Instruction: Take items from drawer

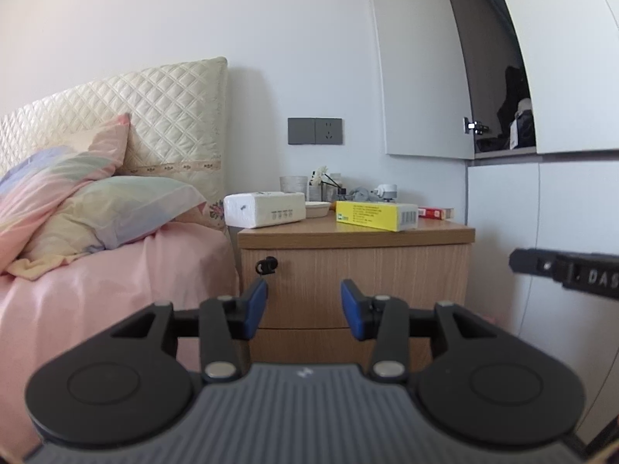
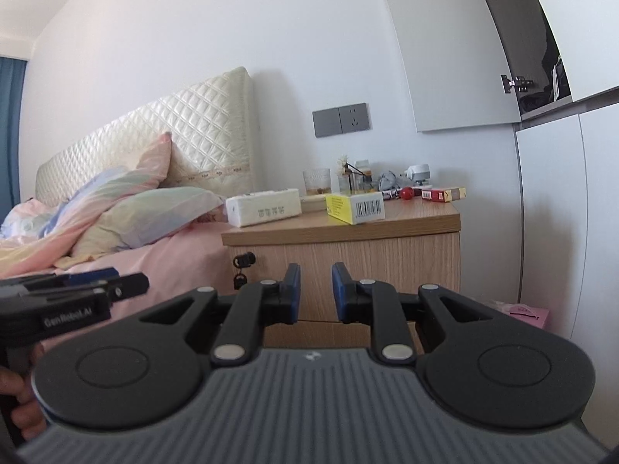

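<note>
Drawer (image 1: 348,282) closed; left gripper (image 1: 304,309), right gripper (image 2: 315,293) apart, empty; red ball (image 2: 405,192) only right view.

clear air before closed drawer (image 1: 348,286), bed (image 1: 116,290) flanking left, wardrobe (image 1: 541,251) right

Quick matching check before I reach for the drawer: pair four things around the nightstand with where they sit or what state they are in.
Things:
1. tissue pack
2. yellow box
3. key
4. top drawer

States:
A. in the lock at the drawer's upper left
B. closed
C. left end of the nightstand top, by the bed
D. middle of the nightstand top, near the front edge

Pairs: 1-C, 2-D, 3-A, 4-B
</note>
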`<action>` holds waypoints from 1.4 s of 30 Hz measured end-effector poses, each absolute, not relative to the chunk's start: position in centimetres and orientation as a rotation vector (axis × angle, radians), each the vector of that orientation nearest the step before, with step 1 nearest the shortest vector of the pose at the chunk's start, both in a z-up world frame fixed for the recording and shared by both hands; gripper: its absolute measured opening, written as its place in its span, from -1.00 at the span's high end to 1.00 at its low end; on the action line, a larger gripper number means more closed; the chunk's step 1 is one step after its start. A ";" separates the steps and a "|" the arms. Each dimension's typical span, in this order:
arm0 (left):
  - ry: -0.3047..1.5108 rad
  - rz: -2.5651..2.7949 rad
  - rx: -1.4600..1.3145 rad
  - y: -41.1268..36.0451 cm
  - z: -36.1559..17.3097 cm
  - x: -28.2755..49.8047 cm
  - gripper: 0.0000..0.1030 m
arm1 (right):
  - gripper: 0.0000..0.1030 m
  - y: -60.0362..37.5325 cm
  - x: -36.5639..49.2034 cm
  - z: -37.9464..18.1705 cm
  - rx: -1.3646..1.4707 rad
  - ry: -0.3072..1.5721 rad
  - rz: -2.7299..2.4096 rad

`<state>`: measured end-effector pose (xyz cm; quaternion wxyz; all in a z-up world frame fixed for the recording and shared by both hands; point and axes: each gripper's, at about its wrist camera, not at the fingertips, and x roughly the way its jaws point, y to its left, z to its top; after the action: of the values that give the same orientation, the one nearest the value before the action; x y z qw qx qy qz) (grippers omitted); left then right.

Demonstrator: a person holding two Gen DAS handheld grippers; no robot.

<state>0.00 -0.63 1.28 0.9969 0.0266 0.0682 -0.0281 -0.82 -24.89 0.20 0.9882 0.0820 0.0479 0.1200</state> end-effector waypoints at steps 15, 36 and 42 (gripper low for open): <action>0.113 -0.051 0.060 -0.3 0.7 -0.9 -0.14 | 0.58 -23.9 -1.4 -0.4 0.123 0.087 0.220; 0.145 -0.024 0.026 0.0 0.5 -0.9 -0.98 | -0.66 -24.3 -1.3 -0.7 0.145 0.097 0.153; 0.148 -0.006 0.044 -0.2 0.4 -0.8 -0.99 | -0.94 -24.3 -1.2 -0.8 0.144 0.102 0.159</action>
<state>-0.82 -0.21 0.41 0.9970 0.0222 0.0738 -0.0030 -1.15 -24.35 -0.78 0.9930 0.0718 0.0510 0.0793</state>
